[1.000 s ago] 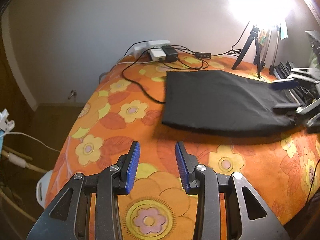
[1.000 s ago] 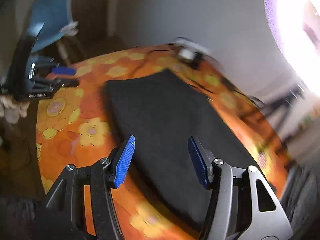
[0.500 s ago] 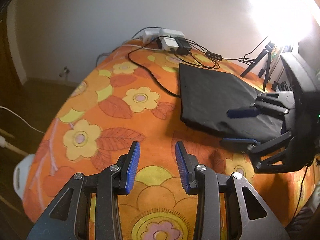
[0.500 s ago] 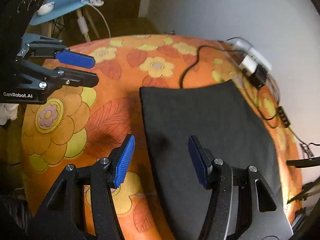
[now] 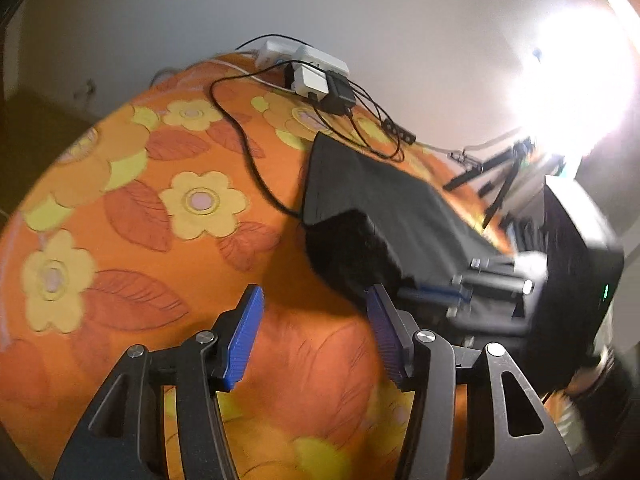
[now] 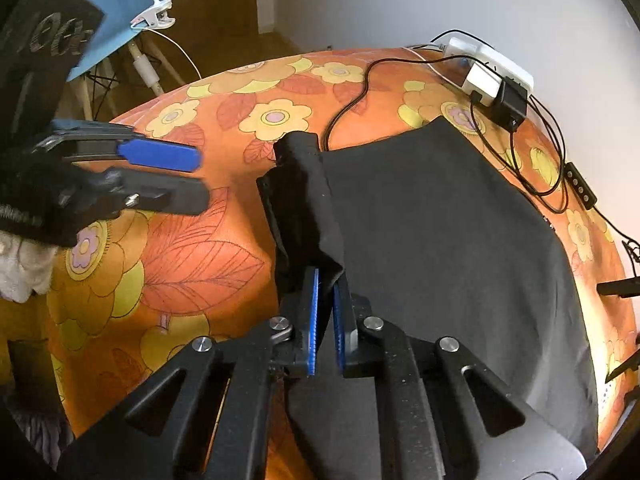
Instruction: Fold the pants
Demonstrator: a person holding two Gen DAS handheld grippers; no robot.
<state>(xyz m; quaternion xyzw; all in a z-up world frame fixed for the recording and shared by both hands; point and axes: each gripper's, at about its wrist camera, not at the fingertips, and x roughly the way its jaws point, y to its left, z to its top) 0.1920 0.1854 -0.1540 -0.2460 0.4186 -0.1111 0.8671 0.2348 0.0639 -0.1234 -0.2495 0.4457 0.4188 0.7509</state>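
Black pants (image 6: 440, 232), near edge lifted.

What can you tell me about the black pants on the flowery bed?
The black pants look like soft, plain, dark cloth, folded into a flat, roughly rectangular slab on the orange flowered cover. The right claw is shut on one edge and lifts it, so that corner stands up in a crumpled flap. The left claw is open beside them, not touching. A black cable lies along their far edge.
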